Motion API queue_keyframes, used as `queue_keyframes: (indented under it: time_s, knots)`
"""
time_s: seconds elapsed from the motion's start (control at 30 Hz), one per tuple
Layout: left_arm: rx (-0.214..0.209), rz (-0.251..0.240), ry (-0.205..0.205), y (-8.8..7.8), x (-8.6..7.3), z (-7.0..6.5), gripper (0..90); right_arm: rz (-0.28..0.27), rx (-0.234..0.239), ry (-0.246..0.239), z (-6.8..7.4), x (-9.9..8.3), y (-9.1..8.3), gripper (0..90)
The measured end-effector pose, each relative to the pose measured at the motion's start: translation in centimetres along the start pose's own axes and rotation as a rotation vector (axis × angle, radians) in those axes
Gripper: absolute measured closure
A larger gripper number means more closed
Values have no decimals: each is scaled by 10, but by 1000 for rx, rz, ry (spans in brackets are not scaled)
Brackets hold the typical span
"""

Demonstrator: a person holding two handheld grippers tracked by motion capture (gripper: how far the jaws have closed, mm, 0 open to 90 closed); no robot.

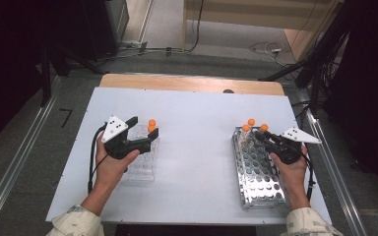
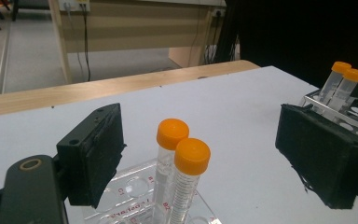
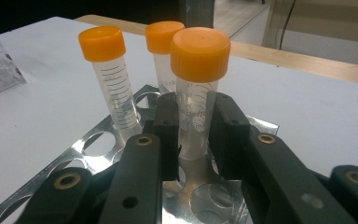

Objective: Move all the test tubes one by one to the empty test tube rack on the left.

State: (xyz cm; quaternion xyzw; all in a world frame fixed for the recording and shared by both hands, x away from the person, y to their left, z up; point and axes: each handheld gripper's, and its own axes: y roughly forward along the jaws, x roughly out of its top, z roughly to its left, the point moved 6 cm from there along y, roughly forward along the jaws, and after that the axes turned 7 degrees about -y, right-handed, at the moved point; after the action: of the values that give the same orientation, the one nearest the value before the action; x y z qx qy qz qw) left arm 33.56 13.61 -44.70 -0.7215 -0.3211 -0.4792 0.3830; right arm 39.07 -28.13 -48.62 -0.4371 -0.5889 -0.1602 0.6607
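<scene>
Three clear tubes with orange caps stand at the far end of a metal rack (image 1: 258, 172) on the right. My right gripper (image 1: 263, 135) is shut on the nearest tube (image 3: 196, 93), its jaws pressing the tube's body just above the rack (image 3: 93, 140). The other two tubes (image 3: 112, 79) (image 3: 163, 46) stand behind it. On the left, two orange-capped tubes (image 2: 184, 172) (image 2: 168, 154) stand upright in a clear plastic rack (image 1: 142, 160). My left gripper (image 1: 145, 129) is open above that rack, its jaws wide on either side of the two tubes without touching them.
The white table top (image 1: 197, 142) carries both racks, with a wooden strip (image 1: 192, 83) along its far edge. Metal rails (image 1: 334, 167) run down both sides of the table. Cables lie on the floor beyond.
</scene>
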Motion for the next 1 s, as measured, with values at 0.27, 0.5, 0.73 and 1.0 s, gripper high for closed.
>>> queue_keyframes:
  time_s: [0.27, 0.5, 0.73, 1.0]
  knots:
    - [-2, -1, -1, 0, 0, 0, 152, -14, -11, -13, 2, 9, -5, 720]
    - [-3, 2, 0, 0, 0, -1, 152, -31, -29, -24, 4, 18, -8, 720]
    - [-5, -1, -2, 0, 0, 0, 152, -10, -62, -56, 7, 27, -14, 724]
    - [-5, -3, -5, -1, 1, -1, 152, -19, -69, -68, 10, 34, -23, 724]
